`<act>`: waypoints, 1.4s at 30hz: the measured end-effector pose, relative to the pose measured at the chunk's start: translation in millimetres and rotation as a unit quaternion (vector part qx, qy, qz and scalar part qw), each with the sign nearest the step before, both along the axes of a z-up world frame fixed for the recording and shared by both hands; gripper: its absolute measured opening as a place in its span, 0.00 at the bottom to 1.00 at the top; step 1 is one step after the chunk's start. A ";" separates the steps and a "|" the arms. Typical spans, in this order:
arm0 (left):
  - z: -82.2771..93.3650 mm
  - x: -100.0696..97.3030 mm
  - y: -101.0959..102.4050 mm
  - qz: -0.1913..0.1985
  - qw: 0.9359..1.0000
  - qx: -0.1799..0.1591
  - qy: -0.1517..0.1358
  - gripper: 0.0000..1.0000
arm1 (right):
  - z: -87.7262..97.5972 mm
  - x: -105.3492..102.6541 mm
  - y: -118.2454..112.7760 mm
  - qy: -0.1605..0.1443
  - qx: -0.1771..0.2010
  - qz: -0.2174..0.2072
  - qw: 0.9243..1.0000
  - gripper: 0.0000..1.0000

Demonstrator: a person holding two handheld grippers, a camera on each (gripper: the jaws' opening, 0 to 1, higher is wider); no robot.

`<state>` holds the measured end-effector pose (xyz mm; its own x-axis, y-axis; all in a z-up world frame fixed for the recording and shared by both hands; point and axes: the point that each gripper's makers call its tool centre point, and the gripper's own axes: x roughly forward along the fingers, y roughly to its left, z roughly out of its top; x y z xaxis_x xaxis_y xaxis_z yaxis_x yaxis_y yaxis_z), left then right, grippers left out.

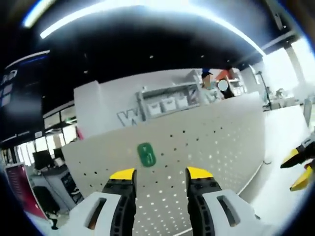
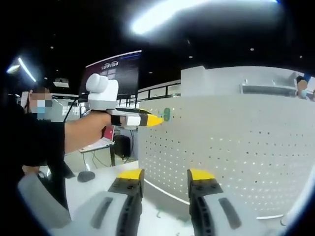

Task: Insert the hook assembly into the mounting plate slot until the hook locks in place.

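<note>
- Left tongs [image 1: 160, 173]: seen in the left gripper view rising from the bottom edge, yellow-tipped jaws standing wide apart with nothing between them, aimed at the pegboard.
- Left tongs, second sighting [image 2: 153, 120]: in the right gripper view they come in from the left, held in a person's hand [image 2: 91, 129], the yellow tip near the green piece. From this side-on angle the gap between the jaws cannot be read.
- Right tongs [image 2: 165, 174]: jaws wide apart and empty, pointed toward the lower part of the pegboard; they hang back from the work.
- Right tongs, second sighting [image 1: 299, 167]: at the right edge of the left gripper view, dark body with yellow tips, well apart from the green piece.
- Pegboard [image 1: 216, 137]: white perforated panel, upright, curving across both views; taken here to be the mounting plate.
- Green hook piece [image 1: 146, 154]: small green oblong with a pale mark on its face, sitting against the pegboard face, just above and left of the gap between the left tongs. In the right gripper view the same piece [image 2: 167, 114] lies at the board's upper left, just beyond the left tongs' tip.
- Seating of the piece: too small to tell whether it is locked or merely resting in a slot.
- Step in hand, as a judgement: the left tongs stand at the hook piece with jaws unloaded, either about to take hold or about to press.
- Next move calls for: centring the piece between the left jaws, narrowing onto it, then a straight push into the slot until it catches, keeping board and piece in sight.
</note>
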<state>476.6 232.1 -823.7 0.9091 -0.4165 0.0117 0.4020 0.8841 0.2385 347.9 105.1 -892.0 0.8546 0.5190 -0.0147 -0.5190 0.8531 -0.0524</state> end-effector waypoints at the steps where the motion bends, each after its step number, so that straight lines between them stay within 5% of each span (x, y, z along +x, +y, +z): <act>1: -1.0 -2.9 1.2 -0.002 1.000 -0.004 0.002 0.43 | -0.1 -0.2 -0.3 0.000 0.000 0.000 1.000 0.34; 17: -29.4 -58.2 11.8 -0.029 0.998 -0.036 0.032 0.53 | 6.8 0.4 -36.3 -0.002 -0.004 -0.036 0.999 0.34; 28: -56.5 -101.2 -3.0 -0.054 0.997 -0.043 0.044 0.52 | 1.5 -7.1 -36.5 0.004 -0.017 -0.025 1.000 0.34; 42: -97.9 -119.3 -5.1 -0.056 0.995 -0.040 0.071 0.50 | -15.6 -11.8 -21.7 0.020 -0.043 0.002 0.999 0.33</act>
